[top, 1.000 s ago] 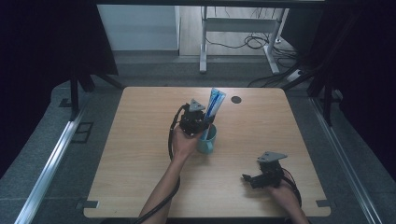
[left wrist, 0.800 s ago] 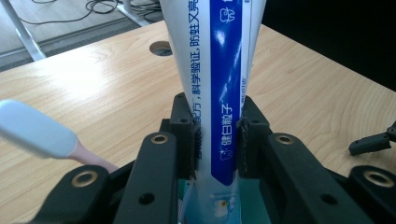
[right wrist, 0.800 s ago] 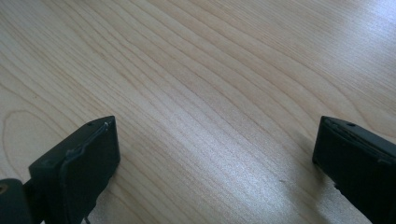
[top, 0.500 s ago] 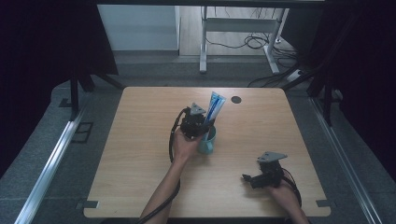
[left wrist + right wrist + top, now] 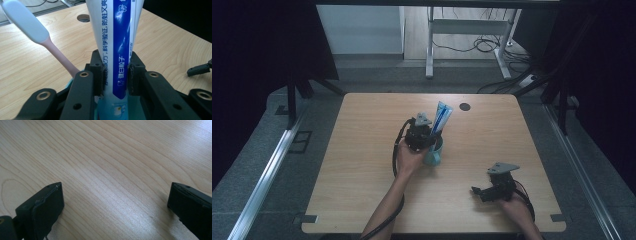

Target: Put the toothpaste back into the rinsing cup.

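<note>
toothpaste tube stands upright in the teal cup near the middle of the table in the high view, and the left gripper is right on it. right gripper rests by the near right corner. one tube, one cup, two grippers.

left gripper view: the pads clamp the tube on both sides, so it looks seated but not yet let go. one pink toothbrush leans in the same cup.

right gripper view: the jaws stand wide apart over bare wood, holding nothing.
</note>
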Tool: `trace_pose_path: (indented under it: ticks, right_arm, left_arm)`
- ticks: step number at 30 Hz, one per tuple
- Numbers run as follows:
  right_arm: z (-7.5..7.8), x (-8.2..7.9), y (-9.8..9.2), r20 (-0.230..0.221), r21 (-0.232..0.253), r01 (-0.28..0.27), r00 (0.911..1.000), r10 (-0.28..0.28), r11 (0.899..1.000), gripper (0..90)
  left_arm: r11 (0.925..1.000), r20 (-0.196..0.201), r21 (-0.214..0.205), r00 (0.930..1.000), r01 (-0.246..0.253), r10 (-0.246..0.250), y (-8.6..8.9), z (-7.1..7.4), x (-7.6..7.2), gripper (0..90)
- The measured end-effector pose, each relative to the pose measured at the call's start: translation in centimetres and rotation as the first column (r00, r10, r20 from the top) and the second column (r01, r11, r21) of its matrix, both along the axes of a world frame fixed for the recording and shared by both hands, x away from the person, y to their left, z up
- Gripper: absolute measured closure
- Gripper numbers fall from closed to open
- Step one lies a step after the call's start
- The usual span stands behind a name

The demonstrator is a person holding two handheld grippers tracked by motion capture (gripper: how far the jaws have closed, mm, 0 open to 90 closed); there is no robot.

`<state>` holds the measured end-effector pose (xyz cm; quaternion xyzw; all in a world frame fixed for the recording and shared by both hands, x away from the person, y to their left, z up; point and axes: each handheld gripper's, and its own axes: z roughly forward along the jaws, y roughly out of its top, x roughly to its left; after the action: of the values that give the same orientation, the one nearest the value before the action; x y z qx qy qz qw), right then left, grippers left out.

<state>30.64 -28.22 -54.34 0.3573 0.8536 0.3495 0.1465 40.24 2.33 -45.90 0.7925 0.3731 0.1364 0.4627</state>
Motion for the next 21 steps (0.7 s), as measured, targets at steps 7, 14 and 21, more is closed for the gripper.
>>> trace_pose_path:
  ticks: [7, 14, 21]
  right_arm:
    - [0.01, -0.01, 0.00, -0.001, 0.000, 0.000, 1.0000, 0.000, 1.000, 0.3]
    - [0.00, 0.00, 0.00, -0.001, 0.000, 0.000, 1.0000, 0.000, 1.000, 0.3]
    - [0.00, 0.00, 0.00, -0.001, 0.001, 0.000, 1.0000, 0.000, 1.000, 0.3]
  left_arm:
    - [0.9999, -0.008, 0.013, 1.0000, -0.002, 0.002, 0.24, -0.53, -0.06, 70.7]
    - [0.9995, -0.016, 0.031, 0.9999, 0.002, -0.002, 0.18, -0.90, -0.22, 70.3]
    - [0.9992, -0.026, 0.039, 0.9996, 0.012, -0.011, 0.32, -0.83, -0.31, 69.5]
